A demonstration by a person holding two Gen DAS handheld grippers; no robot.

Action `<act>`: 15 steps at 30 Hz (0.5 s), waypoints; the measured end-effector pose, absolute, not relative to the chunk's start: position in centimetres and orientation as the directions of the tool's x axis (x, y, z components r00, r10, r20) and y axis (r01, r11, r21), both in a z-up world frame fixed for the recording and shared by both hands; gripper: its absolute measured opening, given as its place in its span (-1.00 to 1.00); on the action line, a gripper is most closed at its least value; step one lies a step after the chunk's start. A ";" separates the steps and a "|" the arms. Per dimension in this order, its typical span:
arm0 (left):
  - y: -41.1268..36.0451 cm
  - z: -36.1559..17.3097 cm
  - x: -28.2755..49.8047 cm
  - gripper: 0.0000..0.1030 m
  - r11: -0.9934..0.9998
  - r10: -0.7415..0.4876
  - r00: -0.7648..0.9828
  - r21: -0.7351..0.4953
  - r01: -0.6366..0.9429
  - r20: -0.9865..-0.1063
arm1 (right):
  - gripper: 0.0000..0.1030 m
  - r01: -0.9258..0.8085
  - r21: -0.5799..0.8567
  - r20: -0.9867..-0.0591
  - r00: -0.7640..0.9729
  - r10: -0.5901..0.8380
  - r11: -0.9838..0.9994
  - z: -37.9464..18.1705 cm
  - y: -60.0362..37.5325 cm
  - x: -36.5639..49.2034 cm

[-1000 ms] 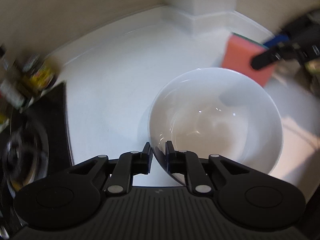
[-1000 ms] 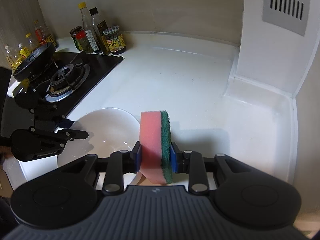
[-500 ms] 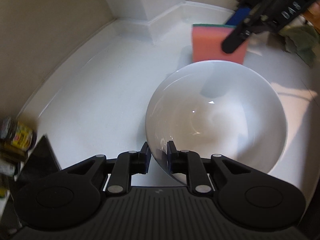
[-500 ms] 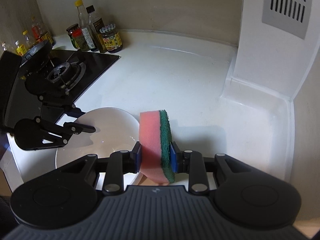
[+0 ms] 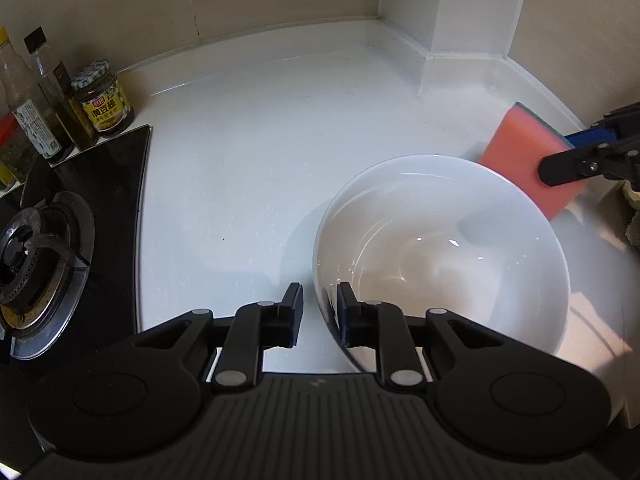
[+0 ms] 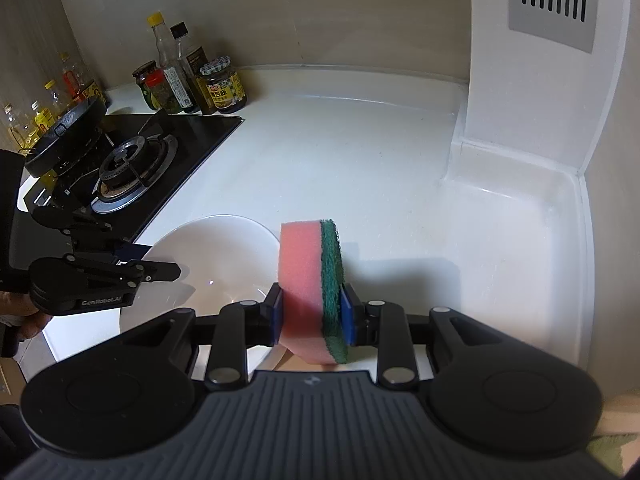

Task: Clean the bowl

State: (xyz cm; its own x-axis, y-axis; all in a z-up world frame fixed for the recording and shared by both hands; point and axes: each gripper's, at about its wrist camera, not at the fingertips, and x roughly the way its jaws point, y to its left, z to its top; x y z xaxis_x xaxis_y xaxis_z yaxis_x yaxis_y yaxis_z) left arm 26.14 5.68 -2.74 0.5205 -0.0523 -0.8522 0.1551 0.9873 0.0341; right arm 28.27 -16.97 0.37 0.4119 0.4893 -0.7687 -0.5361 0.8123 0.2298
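A round white ceramic bowl (image 5: 440, 256) sits upright on the glossy white bench (image 5: 256, 152), just beside the edge of the black glass gas hob (image 5: 100, 184). The left gripper (image 5: 318, 312) straddles the bowl's near rim: one of its black fingers stands outside the wall and the other inside, and its jaws are opening, so the rim lies between them with a clear gap on the outer side; whether the inner pad touches the wall cannot be told. From the right wrist view the same gripper (image 6: 160, 262) reaches in over the bowl (image 6: 208, 256) from the hob side, with part of a hand visible behind it at the frame's edge. The right gripper (image 6: 312, 312) has its jaws clamped on a pink sponge with a dark green scouring layer (image 6: 310, 280), blue pads pressing each broad face, the sponge standing on edge with the pink side towards the bowl. In the left wrist view that sponge (image 5: 520, 152) hangs just beyond the bowl's far rim, near it, though contact cannot be made out. A steel-ringed burner (image 5: 28, 248) sits on the hob, and a cluster of sauce bottles and jars (image 6: 192, 80) stands against the beige back wall beyond it.
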 end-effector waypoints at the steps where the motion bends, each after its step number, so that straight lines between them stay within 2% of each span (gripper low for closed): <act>1: 5.5 -2.9 26.3 -0.65 0.986 -0.050 0.518 0.039 0.160 -0.854 | -0.52 -0.538 0.232 -0.769 0.409 0.491 0.811 0.4 -16.9 28.2; 3: 5.3 -3.1 26.3 -0.75 0.981 -0.046 0.515 0.057 0.183 -0.856 | -0.52 -0.541 0.235 -0.769 0.404 0.495 0.808 0.4 -16.8 28.0; 15: 3.8 -3.4 26.1 -0.70 0.881 -0.082 0.518 0.181 0.437 -0.851 | -0.52 -0.576 0.210 -0.780 0.388 0.491 0.790 0.6 -16.1 29.5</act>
